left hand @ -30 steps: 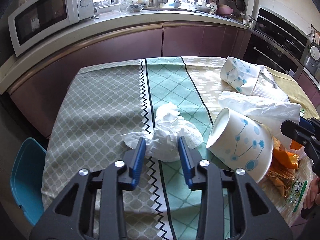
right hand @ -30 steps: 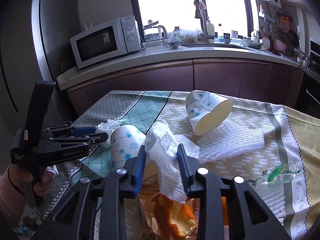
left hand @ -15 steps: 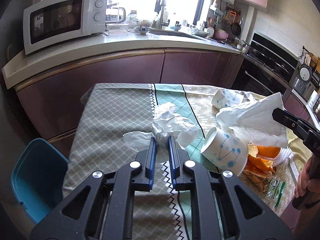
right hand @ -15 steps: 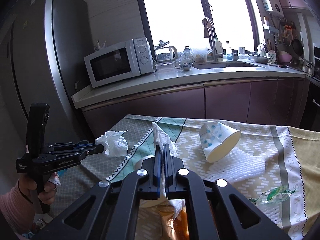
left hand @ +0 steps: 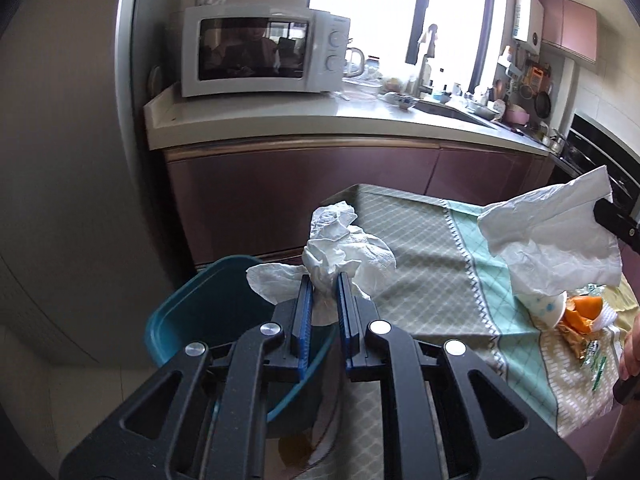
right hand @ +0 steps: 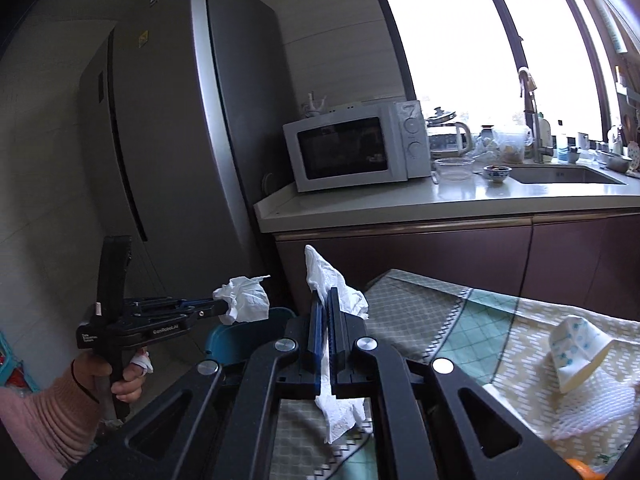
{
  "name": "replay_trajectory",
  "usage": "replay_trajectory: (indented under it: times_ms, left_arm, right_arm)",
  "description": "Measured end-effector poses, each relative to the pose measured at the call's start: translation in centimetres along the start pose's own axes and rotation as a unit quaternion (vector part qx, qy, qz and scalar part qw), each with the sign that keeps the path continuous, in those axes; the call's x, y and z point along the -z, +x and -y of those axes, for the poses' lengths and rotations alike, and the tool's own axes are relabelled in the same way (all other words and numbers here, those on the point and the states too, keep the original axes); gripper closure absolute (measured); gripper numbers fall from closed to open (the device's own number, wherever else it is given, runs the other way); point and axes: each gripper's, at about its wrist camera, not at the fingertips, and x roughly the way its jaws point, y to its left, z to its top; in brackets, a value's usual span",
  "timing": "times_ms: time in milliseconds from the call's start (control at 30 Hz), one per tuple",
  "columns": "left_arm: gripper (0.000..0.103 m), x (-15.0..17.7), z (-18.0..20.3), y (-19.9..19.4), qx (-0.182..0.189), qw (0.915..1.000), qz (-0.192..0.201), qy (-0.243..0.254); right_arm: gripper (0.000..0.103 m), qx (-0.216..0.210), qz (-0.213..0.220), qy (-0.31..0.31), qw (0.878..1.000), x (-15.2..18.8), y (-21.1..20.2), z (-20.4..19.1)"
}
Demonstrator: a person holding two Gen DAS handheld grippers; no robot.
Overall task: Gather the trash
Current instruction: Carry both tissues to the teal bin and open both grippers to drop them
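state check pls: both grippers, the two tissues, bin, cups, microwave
left gripper: shut on crumpled tissue
crumpled tissue: held in the air, over the bin's edge
right gripper: shut on flat tissue
flat tissue: pinched, ends hanging free above and below
bin: open, beside the table, inside not visible
cup: tipped on its side on the table
second cup: on its side, partly under the flat tissue
microwave: door closed
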Motion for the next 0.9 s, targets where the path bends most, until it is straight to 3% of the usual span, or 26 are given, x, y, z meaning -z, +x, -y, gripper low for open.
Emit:
replay_trajectory:
  times_ms: [133,300,633,767,900]
  left_arm:
    - [0.09,1.0,-3.5,1.3,-0.037,0.9989,-0.023,-0.015]
    - [0.09,2.6,-6.8,4.2,-0.054,0.9962,-0.054,-0.042]
    - [0.088,3.8,-9.4,10.1,-0.07,0.9898,-0.099,-0.075]
    - [0.087,4.3,-9.7,10.8,-0.072,0.9891,-0.102,-0.078]
    - [0.082,3.8,-9.2,9.5,-0.072,0.991,-0.082,-0.078]
  right_arm:
    - [0.101,-0.053,-0.02,-0.006,0.998,-0.3,5.0,-2.6]
    - [0.101,-0.083,-0.054,-0.007,0.995,-0.1,11.3,-5.0]
    - [0.1,-0.063,-0.174,0.017,0.983,3.1,22.3,-6.2]
    - [0.091,-0.05,-0.201,0.033,0.978,4.2,23.6,-5.6]
    - [0.086,-0.044,-0.196,0.036,0.979,4.3,22.5,-4.9]
